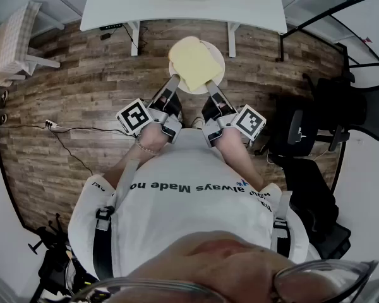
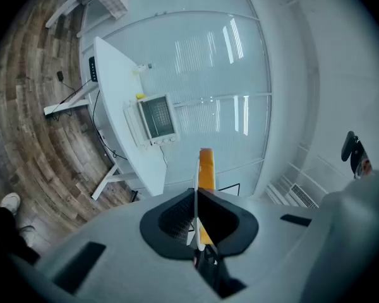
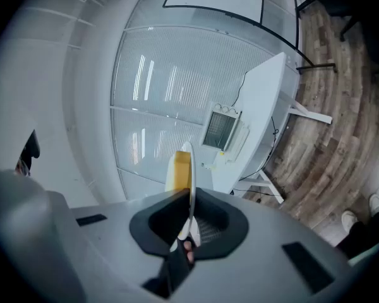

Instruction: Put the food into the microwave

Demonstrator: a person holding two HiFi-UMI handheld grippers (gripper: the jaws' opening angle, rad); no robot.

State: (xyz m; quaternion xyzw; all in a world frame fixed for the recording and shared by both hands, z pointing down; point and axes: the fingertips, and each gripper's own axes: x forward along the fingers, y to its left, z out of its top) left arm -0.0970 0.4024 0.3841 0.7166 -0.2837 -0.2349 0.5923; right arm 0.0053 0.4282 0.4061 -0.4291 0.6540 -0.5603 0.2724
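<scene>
1. The left tool (image 1: pixel 172 81) is clamping one edge of the white plate (image 1: pixel 213 57), its jaws closed tight on the rim.
2. In the left gripper view, the left tool (image 2: pixel 197 197) is pinching the thin plate (image 2: pixel 195 175) edge-on, with the yellow slice of toast (image 2: pixel 206 166) showing just past the jaws.
3. The right tool (image 1: pixel 210 87) is gripping the opposite edge of the plate, jaws likewise pressed together on the rim.
4. In the right gripper view, the right tool (image 3: pixel 189 201) is squeezing the plate (image 3: pixel 189 160), and the toast (image 3: pixel 177 169) is lying against it.
5. The toast (image 1: pixel 192 62) is lying flat on the plate, which both tools are holding level in the air just short of the desk (image 1: pixel 183 5), over the wooden floor (image 1: pixel 82 93).
6. The microwave (image 2: pixel 156 118) is sitting on the desk (image 2: pixel 117 81), facing the tools; the right gripper view is showing the microwave (image 3: pixel 221 128) on the desk (image 3: pixel 262 100) too.
7. A black office chair (image 1: pixel 303 128) is standing off one end of the desk.
</scene>
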